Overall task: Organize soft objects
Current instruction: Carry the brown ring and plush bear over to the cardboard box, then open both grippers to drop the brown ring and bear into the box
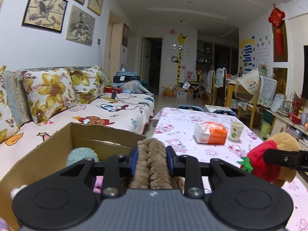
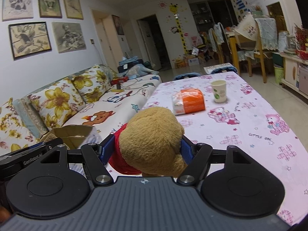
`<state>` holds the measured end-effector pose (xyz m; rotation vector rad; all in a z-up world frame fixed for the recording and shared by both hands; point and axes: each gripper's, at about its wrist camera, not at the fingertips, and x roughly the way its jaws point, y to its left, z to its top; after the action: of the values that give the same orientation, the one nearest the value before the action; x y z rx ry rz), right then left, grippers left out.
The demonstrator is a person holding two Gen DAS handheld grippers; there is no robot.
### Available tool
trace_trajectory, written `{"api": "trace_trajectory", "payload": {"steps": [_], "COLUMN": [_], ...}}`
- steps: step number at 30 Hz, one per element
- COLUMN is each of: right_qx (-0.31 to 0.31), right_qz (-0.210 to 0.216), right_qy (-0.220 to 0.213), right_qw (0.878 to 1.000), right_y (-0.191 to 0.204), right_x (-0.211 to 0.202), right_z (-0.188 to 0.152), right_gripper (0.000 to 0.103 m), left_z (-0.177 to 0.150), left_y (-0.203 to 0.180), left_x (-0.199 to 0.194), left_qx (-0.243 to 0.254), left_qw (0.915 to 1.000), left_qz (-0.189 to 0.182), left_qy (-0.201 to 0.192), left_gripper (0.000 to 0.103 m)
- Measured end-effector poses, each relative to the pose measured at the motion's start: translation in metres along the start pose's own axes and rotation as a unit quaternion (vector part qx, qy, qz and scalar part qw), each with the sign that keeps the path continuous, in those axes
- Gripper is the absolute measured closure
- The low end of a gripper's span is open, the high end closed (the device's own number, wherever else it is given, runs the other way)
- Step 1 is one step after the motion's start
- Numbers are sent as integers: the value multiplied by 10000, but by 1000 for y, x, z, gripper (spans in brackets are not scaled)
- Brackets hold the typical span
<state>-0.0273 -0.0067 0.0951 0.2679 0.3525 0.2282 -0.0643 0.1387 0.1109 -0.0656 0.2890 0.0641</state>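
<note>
My left gripper (image 1: 151, 158) is shut on a tan fleecy plush (image 1: 152, 163), held over the near edge of an open cardboard box (image 1: 57, 144). Inside the box lies a pale teal fuzzy toy (image 1: 81, 155) and something pink (image 1: 98, 182). My right gripper (image 2: 147, 148) is shut on a brown plush bear in a red top (image 2: 152, 138), its blue pads pressed on both sides. The same bear (image 1: 269, 157) shows at the right of the left wrist view, above the table. The left gripper's body (image 2: 28, 154) shows at the lower left of the right wrist view.
A table with a pink cartoon cloth (image 2: 250, 119) carries an orange and white packet (image 2: 189, 101) and a paper cup (image 2: 219, 91). A sofa with floral cushions (image 1: 48, 94) stands on the left. Chairs and a dining table (image 1: 246, 92) stand further back on the right.
</note>
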Motion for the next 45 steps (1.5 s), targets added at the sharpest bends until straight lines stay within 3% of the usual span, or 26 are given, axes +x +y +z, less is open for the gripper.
{"api": "trace_trajectory", "payload": {"steps": [24, 45], "right_qx": [-762, -785], "right_qz": [788, 1412], "right_qy": [-12, 123], "right_qw": [9940, 9868], "right_y": [31, 53], "right_x": [14, 44], "right_z": [6, 19], "right_gripper": [15, 15], "left_z": [0, -4], "left_y": [46, 94], "left_x": [-3, 12], "left_qx": [-521, -950], "left_qw": [9970, 9881], "left_qz": [556, 1208], "left_qy": [-124, 8], "left_gripper": [75, 74]}}
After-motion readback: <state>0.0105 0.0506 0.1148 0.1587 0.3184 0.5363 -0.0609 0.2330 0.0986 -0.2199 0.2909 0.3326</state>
